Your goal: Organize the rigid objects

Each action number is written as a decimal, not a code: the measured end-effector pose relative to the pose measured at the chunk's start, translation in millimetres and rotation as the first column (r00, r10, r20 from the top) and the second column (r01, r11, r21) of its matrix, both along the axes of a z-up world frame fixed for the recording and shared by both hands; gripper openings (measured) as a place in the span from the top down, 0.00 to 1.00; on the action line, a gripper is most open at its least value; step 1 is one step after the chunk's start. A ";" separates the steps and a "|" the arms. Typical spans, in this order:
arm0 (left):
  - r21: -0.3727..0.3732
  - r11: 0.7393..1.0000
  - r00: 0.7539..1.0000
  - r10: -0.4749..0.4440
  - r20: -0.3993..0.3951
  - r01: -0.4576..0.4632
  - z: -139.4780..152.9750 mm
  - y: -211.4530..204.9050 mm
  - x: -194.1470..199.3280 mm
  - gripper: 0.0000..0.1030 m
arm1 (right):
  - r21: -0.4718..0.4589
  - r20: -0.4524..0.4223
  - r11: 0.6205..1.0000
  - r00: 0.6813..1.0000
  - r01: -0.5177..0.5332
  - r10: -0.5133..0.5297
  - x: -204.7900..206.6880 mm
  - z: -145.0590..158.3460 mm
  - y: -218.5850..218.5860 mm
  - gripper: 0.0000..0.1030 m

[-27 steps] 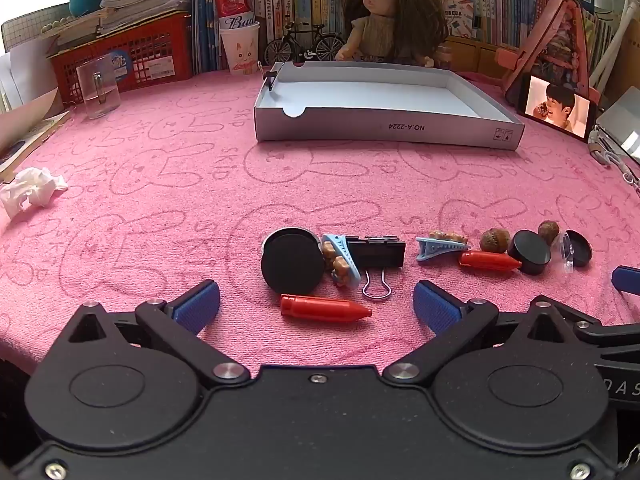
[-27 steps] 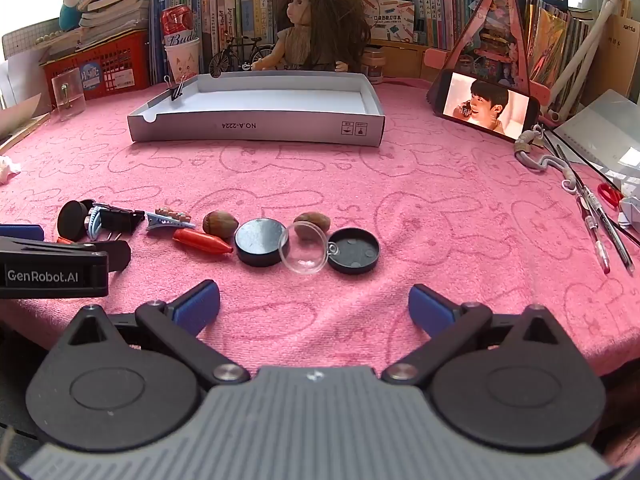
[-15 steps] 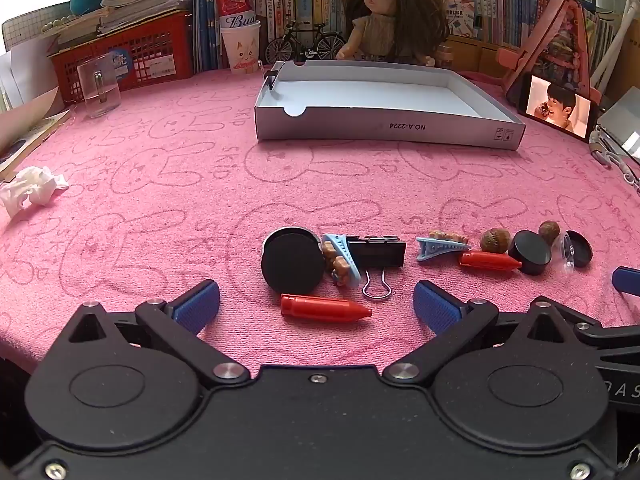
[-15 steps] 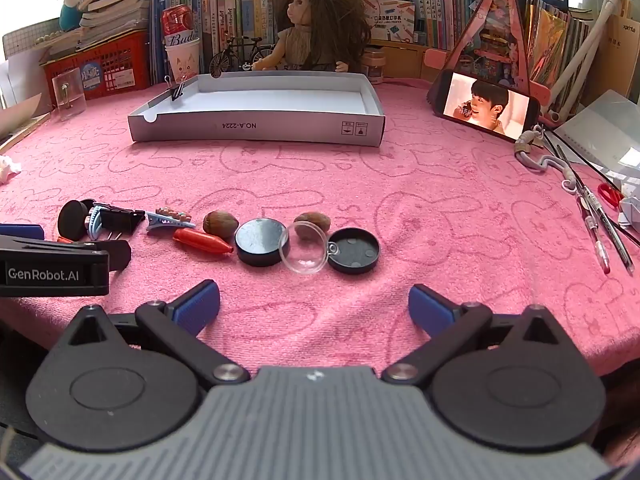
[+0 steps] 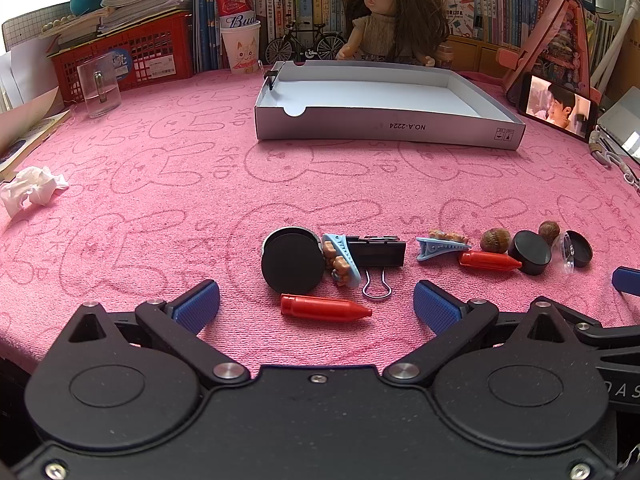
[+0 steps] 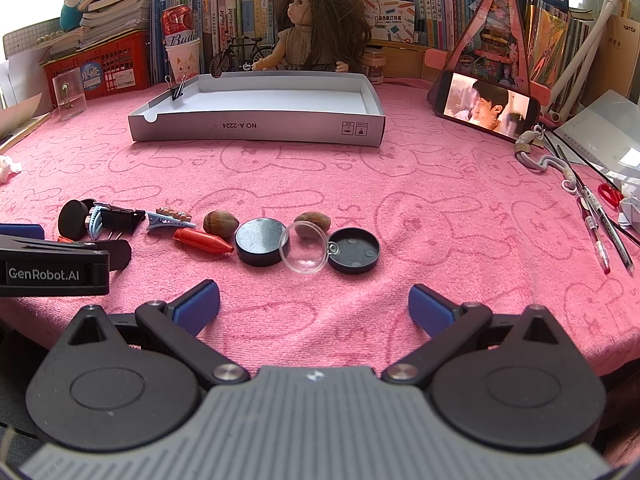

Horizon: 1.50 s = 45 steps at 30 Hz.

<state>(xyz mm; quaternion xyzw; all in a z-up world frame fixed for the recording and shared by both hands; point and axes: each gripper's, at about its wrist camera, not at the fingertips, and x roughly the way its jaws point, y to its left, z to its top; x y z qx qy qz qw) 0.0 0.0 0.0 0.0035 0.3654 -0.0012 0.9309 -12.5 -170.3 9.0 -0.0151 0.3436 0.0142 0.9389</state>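
Observation:
Small objects lie in a row on the pink cloth. In the left wrist view: a black round lid (image 5: 293,261), a blue hair clip (image 5: 340,258), a black binder clip (image 5: 376,254), a red crayon (image 5: 325,307), a second blue clip (image 5: 440,246), a second red crayon (image 5: 489,261), nuts and black caps. My left gripper (image 5: 316,306) is open and empty, just short of the near crayon. My right gripper (image 6: 314,304) is open and empty in front of a black cap (image 6: 260,242), a clear dome (image 6: 306,253) and an open black lid (image 6: 354,250).
A white cardboard tray (image 5: 384,126) with a binder clip on its left wall stands at the back. A doll (image 5: 394,12), books, a red basket (image 5: 124,56), a glass (image 5: 98,88) and a phone (image 5: 558,106) line the far edge. Crumpled tissue (image 5: 30,190) lies left; pens (image 6: 600,224) lie right.

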 end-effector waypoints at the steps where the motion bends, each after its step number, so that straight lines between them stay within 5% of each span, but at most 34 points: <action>1: 0.000 1.000 1.000 0.000 0.000 0.000 0.0 0.0 0.0 0.00 | 0.000 0.000 1.000 1.000 0.000 0.000 0.0 0.0 0.0 0.00; 45: 0.001 1.000 1.000 -0.007 0.020 0.007 -3.5 1.3 -2.7 0.00 | 0.000 -0.008 1.000 1.000 -0.003 0.003 1.8 1.2 -0.6 0.00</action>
